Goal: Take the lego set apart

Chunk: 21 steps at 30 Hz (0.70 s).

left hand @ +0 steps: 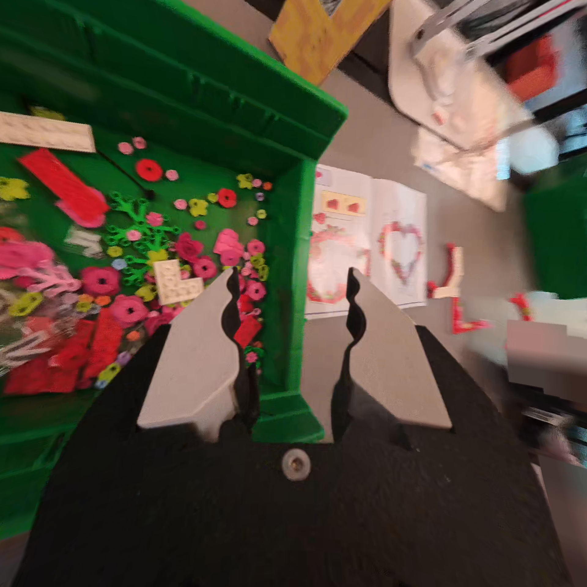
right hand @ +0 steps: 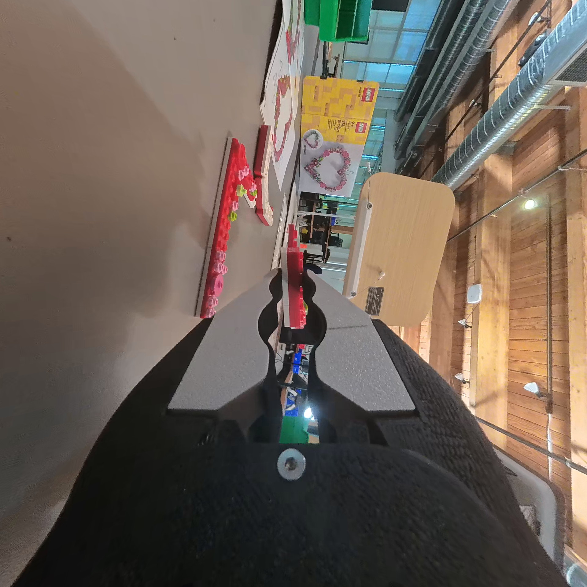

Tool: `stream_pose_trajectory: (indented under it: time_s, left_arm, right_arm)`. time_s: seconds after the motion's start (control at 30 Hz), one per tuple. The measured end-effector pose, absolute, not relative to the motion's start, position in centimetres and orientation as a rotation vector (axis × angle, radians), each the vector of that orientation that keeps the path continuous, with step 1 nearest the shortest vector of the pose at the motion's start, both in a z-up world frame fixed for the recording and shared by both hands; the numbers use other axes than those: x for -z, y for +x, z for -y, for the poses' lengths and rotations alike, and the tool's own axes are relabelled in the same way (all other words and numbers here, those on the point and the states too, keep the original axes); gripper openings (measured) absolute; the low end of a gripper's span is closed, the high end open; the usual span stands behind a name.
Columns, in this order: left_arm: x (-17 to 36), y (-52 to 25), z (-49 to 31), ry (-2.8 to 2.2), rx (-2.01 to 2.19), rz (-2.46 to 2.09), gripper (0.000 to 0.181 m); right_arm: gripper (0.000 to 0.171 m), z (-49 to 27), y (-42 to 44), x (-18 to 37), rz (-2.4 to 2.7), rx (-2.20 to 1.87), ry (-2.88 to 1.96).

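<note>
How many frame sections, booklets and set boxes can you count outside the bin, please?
Table sections: 2
Held section, in the right gripper: 1
Booklet: 1
Box: 1
Total: 5

The left wrist view was smeared by motion blur, worst toward its right and top edges, where the instruction booklet [left hand: 368, 235] and everything beyond ran into streaks; the green bin [left hand: 286, 241] bowed with wide-angle distortion. The right wrist view was sharp, warmly lit by ceiling spotlights [right hand: 529, 204], and soft shadows lay across the pale surface [right hand: 111, 143].
</note>
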<state>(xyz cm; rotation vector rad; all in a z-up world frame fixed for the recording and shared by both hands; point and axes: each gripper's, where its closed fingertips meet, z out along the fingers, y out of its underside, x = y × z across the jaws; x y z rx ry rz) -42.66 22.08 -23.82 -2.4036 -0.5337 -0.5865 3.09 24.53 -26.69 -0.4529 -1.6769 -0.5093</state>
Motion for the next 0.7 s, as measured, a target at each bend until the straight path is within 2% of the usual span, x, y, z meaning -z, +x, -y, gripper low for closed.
stream_pose_trajectory:
  time_s: [0.13,0.2,0.3,0.47,0.57,0.7]
  left_arm:
    - [20.4,-38.1,-23.5,-2.274,0.643,0.26,0.062]
    - [18.4,-31.9,-24.1,-2.189,0.613,-0.05,0.055]
    - [17.4,-19.7,-23.1,-2.045,0.611,-0.58,0.031]
    - [21.1,-5.1,-21.3,-1.773,0.357,-1.338,0.026]
    - [24.0,-1.6,-21.6,-1.632,0.133,-1.63,0.024]
    - [26.1,0.1,-23.1,-1.582,0.035,-1.714,0.027]
  right_arm:
    - [0.01,-24.0,2.7,26.4,1.663,0.501,-0.426]
    - [0.01,-23.5,2.3,26.6,1.674,0.496,-0.407]
    - [0.01,-22.5,1.8,27.0,1.699,0.503,-0.351]
    - [0.01,-19.7,0.9,27.6,1.747,0.493,-0.227]
    - [0.01,-19.2,0.8,27.7,1.757,0.481,-0.206]
    - [0.01,-19.1,0.9,27.8,1.773,0.471,-0.188]
